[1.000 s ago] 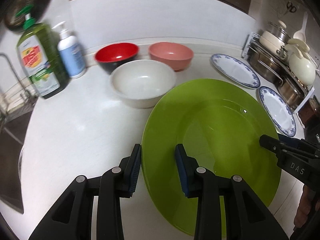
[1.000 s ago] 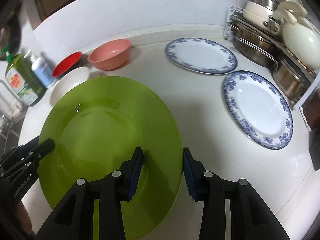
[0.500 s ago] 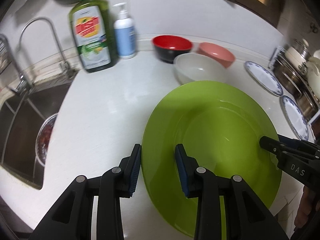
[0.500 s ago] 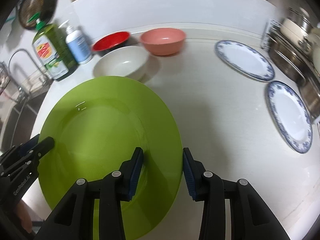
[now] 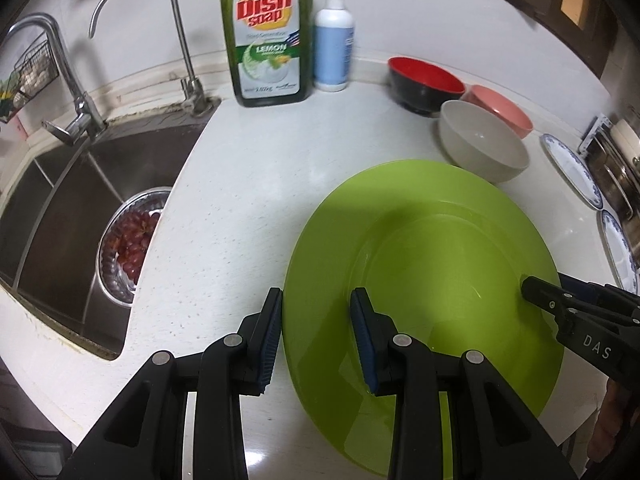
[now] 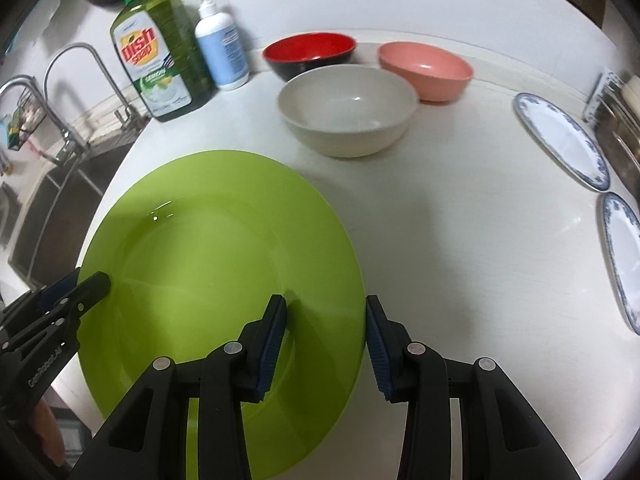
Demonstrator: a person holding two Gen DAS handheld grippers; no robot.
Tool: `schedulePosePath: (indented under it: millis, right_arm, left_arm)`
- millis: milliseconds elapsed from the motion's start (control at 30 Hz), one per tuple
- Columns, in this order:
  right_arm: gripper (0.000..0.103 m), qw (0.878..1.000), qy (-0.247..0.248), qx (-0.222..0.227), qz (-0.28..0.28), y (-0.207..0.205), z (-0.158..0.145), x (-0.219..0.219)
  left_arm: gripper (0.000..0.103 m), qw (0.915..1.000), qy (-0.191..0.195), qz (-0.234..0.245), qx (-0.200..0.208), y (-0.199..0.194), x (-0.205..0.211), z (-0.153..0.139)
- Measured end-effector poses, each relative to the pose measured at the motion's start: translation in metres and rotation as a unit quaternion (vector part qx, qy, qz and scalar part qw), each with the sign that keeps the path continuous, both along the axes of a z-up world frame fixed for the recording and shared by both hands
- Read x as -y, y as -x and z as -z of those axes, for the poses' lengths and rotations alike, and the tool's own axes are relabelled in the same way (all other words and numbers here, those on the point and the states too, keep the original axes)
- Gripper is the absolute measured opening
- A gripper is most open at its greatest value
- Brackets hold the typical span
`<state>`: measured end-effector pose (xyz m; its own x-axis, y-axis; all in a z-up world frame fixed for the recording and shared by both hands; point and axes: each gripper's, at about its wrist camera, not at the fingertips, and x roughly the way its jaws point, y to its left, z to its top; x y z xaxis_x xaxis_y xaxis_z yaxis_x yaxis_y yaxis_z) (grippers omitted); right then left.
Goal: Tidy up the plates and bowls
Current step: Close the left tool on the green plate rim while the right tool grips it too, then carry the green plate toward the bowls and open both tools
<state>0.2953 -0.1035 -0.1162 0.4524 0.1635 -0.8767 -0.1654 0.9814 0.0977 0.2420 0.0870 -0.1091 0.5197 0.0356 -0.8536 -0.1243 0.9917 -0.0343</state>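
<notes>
A large green plate (image 5: 432,264) hangs over the white counter, held by opposite rims. My left gripper (image 5: 318,336) is shut on its left rim, and my right gripper (image 6: 326,340) is shut on its right rim. Each gripper's tip shows at the edge of the other's view. Behind the plate (image 6: 208,248) stand a white bowl (image 6: 348,112), a red and black bowl (image 6: 310,54) and a pink bowl (image 6: 426,70). Two blue-rimmed plates (image 6: 560,140) (image 6: 624,256) lie flat at the far right.
A steel sink (image 5: 60,200) with a colander of red fruit (image 5: 132,240) and a faucet (image 5: 140,20) is at the left. A dish soap bottle (image 5: 266,32) and a pump bottle (image 5: 334,44) stand by the wall. Pots fill a rack (image 5: 616,160) at the right.
Both grippers have carried the green plate leftwards along the counter. The sink and faucet have come into view, and the bowls and blue-rimmed plates have slid to the right.
</notes>
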Motion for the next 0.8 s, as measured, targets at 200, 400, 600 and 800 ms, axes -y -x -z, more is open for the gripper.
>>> schedulePosePath:
  millis: [200, 400, 600, 800]
  right_arm:
    - [0.041, 1.000, 0.003, -0.017, -0.002, -0.004, 0.011, -0.013]
    - [0.041, 1.000, 0.012, -0.024, 0.004, -0.008, 0.018, -0.019]
    - [0.041, 0.999, 0.013, -0.031, 0.012, -0.010, 0.022, -0.021]
    - [0.041, 0.999, 0.008, -0.036, 0.018, -0.009, 0.025, -0.020]
  left_arm:
    - [0.034, 0.9999, 0.007, -0.001, -0.012, -0.004, -0.010, 0.012]
    - [0.034, 0.9997, 0.012, -0.001, -0.022, -0.010, -0.015, 0.021]
    - [0.034, 0.9994, 0.016, 0.008, -0.029, -0.013, -0.017, 0.026]
    - [0.044, 0.9990, 0.021, 0.016, -0.037, -0.015, -0.018, 0.029]
